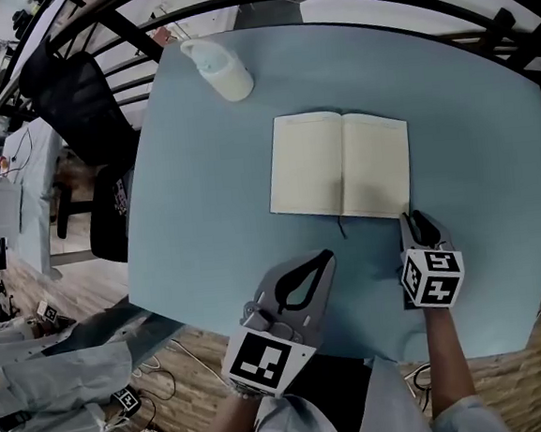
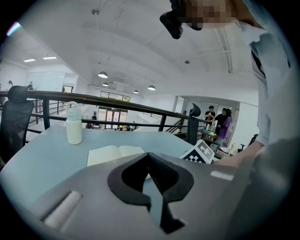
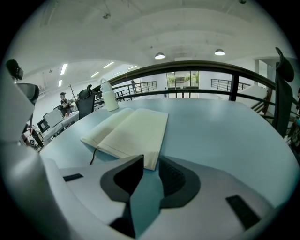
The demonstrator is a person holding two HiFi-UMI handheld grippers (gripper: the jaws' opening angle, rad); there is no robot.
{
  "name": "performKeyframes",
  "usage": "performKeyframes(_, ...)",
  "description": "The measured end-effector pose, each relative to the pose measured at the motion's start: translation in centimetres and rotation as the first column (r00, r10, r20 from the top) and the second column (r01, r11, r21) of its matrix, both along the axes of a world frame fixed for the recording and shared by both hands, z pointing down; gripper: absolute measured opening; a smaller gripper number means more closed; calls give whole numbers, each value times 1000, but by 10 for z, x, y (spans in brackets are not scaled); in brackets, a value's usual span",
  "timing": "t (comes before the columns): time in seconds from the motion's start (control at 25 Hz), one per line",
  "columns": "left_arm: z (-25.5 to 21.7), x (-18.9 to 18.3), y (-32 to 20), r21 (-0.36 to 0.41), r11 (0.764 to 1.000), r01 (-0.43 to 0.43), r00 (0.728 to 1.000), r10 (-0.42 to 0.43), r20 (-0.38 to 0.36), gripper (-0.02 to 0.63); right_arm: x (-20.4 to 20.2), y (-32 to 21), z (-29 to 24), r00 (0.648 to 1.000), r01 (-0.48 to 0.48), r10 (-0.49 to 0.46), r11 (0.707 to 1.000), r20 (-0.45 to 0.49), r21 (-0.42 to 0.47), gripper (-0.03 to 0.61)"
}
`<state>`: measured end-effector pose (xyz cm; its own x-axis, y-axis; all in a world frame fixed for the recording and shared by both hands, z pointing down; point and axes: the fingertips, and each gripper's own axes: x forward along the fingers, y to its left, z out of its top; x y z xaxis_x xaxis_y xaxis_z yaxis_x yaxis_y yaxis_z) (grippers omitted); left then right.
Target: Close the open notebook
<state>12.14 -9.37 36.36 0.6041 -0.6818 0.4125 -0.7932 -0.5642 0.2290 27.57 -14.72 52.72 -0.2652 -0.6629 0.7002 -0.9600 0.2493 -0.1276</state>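
Open notebook [image 1: 340, 166] flat, pages up, spine near-to-far across the table [image 1: 205, 216].

The pale-blue surface [image 1: 205, 216] lies bare around the open cream-paged notebook [image 1: 339, 165]; a white plastic bottle [image 1: 220, 71] stands well beyond its far-left corner.

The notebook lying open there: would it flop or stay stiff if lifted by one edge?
The notebook lies flat open, so a lifted half would probably hinge at the spine rather than raise the whole book. Its page stack looks fairly thick, so that half should sag little. On the smooth table it may slide when pushed.
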Motion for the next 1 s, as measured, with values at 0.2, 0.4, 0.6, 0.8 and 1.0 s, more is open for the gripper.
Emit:
performKeyframes(0.2,3,-3,2,-4,1000,10,1000,-10,-7,5,-3,6,10,1000,-23,24,999,16,-37,100)
performKeyframes(0.4,5,-6,2,-11,1000,10,1000,-10,-5,5,-3,3,10,1000,-27,27,999,-12,-38,100)
performKeyframes(0.6,8,-6,1,-13,1000,9,1000,-9,-8,5,-5,3,10,997,9,-12,999,-71,-44,75)
performKeyframes(0.8,15,-5,-1,-1,1000,-7,1000,7,18,5,2,4,8,997,-7,4,999,-74,-44,2)
performKeyframes(1.0,49,7,-6,38,989,-145,975,137,174,8,0,3,3,999,-3,2,1000,-55,-28,0)
